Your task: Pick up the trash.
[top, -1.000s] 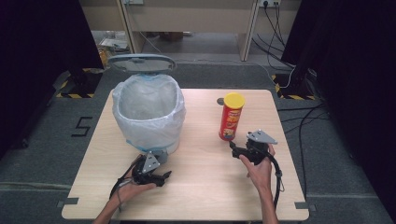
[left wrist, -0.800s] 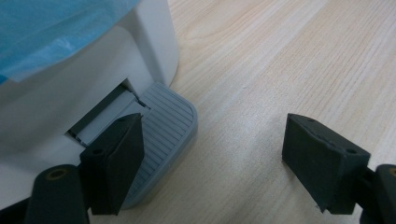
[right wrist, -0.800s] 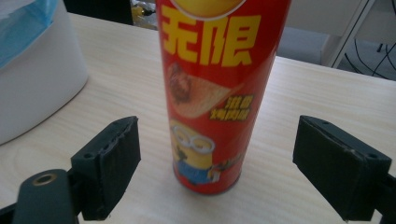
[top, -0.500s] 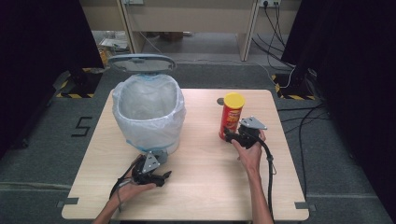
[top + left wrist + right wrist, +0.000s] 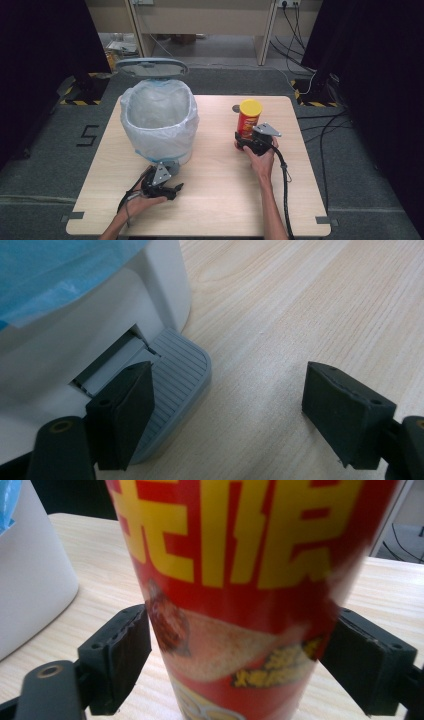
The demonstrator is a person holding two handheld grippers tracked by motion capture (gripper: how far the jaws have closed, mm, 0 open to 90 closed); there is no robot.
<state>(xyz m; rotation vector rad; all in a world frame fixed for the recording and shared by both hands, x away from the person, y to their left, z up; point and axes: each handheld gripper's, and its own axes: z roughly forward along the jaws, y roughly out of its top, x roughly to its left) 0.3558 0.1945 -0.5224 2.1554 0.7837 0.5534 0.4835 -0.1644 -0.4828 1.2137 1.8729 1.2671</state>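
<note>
Can (image 5: 249, 118) stands upright, long axis vertical, at 2 o'clock on the worktop (image 5: 220, 200), right of the bin (image 5: 159, 120). Right claw (image 5: 235, 655) straddles its lower body at 12 o'clock, jaws just closing, contact unconfirmed. Left claw (image 5: 240, 415), spread, rests against the pedal (image 5: 177, 375).

Your chip can (image 5: 240, 580) runs off the top edge in the right gripper view, bottom blurry, base cut off too.

We list: a red can (image 5: 247, 125) with a yellow lid (image 5: 250, 107) and yellow lettering; a white bin (image 5: 159, 125) lined with a pale blue bag (image 5: 145, 132); its ribbed grey pedal (image 5: 175, 385); a light wood-grain table (image 5: 215, 200); black tongs (image 5: 240, 655).
</note>
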